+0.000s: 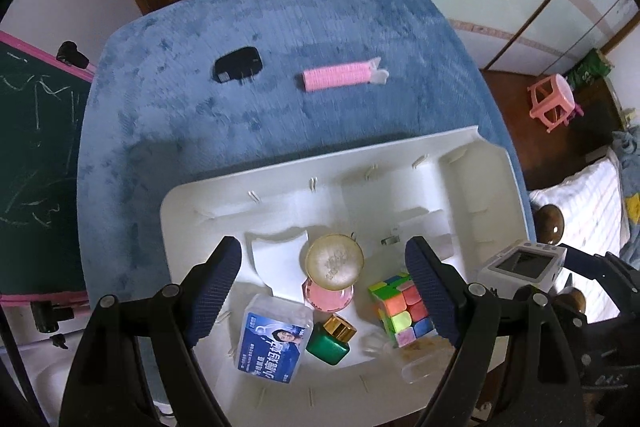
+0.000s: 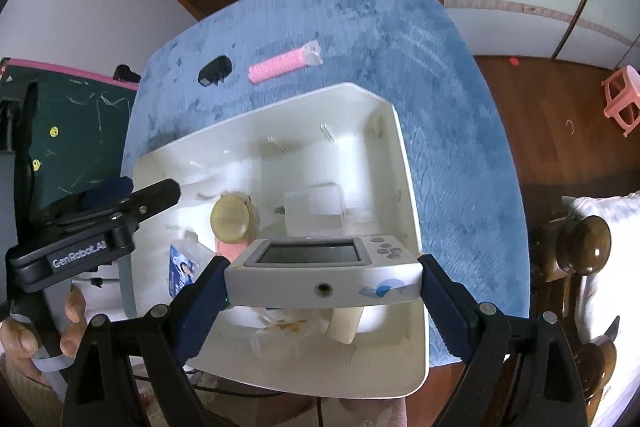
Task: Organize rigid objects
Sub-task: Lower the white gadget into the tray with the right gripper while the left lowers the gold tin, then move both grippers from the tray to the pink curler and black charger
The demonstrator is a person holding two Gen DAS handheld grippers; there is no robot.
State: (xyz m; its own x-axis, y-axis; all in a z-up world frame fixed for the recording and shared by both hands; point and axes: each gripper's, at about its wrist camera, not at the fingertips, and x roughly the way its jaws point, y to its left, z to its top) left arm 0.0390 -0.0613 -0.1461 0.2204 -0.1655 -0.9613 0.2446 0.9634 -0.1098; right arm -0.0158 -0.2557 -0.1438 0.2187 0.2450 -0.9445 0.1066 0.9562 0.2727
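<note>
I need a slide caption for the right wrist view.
Right gripper holds a grey handheld device above the white tray.

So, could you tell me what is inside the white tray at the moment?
In the white tray: a Rubik's cube, green bottle, blue-labelled box, pink jar with gold lid and a clear container. The handheld console hides whatever lies below it.

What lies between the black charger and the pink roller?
Nothing: only bare blue mat separates the black charger from the pink roller. Both wrist views show that.
</note>
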